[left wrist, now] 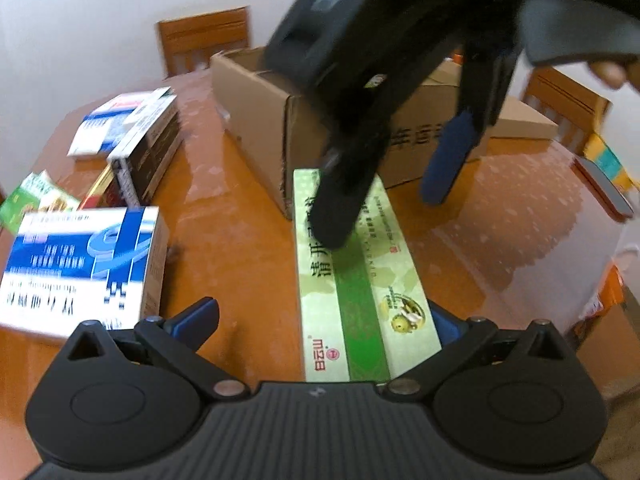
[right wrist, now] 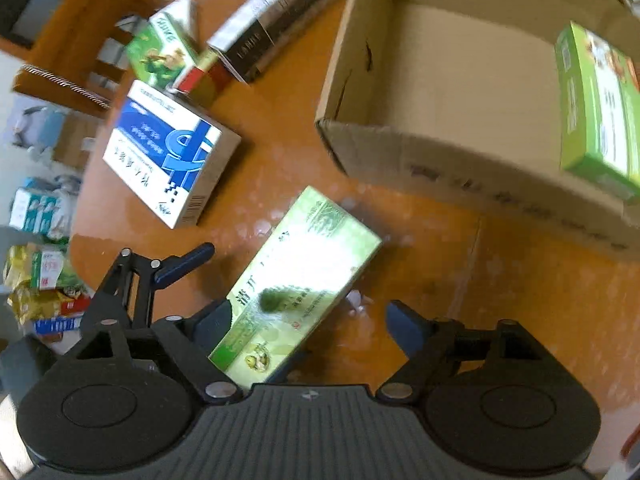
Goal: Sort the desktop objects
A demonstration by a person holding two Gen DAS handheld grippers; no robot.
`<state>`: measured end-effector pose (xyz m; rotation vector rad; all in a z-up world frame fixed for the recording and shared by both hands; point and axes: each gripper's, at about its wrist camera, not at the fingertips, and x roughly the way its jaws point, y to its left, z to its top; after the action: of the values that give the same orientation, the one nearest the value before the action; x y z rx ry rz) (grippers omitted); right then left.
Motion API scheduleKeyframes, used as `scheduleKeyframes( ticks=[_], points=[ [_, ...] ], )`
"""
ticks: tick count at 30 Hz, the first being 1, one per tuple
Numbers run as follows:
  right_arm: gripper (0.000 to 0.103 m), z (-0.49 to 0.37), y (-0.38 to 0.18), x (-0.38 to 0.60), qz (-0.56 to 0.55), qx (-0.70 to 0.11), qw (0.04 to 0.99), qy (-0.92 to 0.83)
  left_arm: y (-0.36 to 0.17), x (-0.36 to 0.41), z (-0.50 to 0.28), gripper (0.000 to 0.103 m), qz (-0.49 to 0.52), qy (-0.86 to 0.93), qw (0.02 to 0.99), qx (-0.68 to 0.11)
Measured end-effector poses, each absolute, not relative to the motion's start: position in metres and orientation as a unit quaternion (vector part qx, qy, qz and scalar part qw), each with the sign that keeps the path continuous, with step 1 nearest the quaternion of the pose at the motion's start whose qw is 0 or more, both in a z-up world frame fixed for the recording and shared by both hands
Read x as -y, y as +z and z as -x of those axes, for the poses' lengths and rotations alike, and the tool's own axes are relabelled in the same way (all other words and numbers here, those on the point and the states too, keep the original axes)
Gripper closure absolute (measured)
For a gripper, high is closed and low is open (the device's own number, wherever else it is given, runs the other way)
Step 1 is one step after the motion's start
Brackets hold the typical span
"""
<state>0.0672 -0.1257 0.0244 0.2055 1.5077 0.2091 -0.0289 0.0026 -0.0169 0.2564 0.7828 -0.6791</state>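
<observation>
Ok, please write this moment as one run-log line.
long green box: flat on table | left gripper: open | right gripper: open, over box | carton: holds one green packet

It looked like a home dining room. A glossy orange-brown wooden surface (left wrist: 248, 240) stood against a plain white wall (left wrist: 80, 20), with matching slatted wooden chairs (left wrist: 204, 40) drawn up at its far edge. Medicine cartons (left wrist: 80, 268) and an open cardboard box (right wrist: 440, 80) sat on it, and household packets (right wrist: 44, 280) lay heaped on the floor off its left edge.
</observation>
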Motion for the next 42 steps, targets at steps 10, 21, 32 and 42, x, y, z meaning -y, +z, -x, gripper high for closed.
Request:
scheduleKeyframes(
  ticks=[10, 21, 32, 42],
  points=[
    [0.014, -0.063, 0.000, 0.098, -0.171, -0.675, 0.715, -0.064, -0.021, -0.044, 0.010, 0.000, -0.139, -0.443, 0.812, -0.354],
    [0.028, -0.042, -0.005, 0.097, -0.266, -0.659, 0.690, -0.133, -0.020, -0.050, 0.031, 0.000, -0.171, -0.527, 0.766, -0.326],
    [0.041, -0.024, 0.005, 0.109, -0.287, -0.630, 0.715, -0.098, -0.017, -0.065, 0.029, 0.000, -0.185, -0.551, 0.752, -0.311],
    [0.042, 0.045, -0.024, 0.169, -0.511, -0.501, 0.698, -0.036, -0.013, -0.064, 0.027, 0.000, -0.224, -0.571, 0.730, -0.302]
  ],
)
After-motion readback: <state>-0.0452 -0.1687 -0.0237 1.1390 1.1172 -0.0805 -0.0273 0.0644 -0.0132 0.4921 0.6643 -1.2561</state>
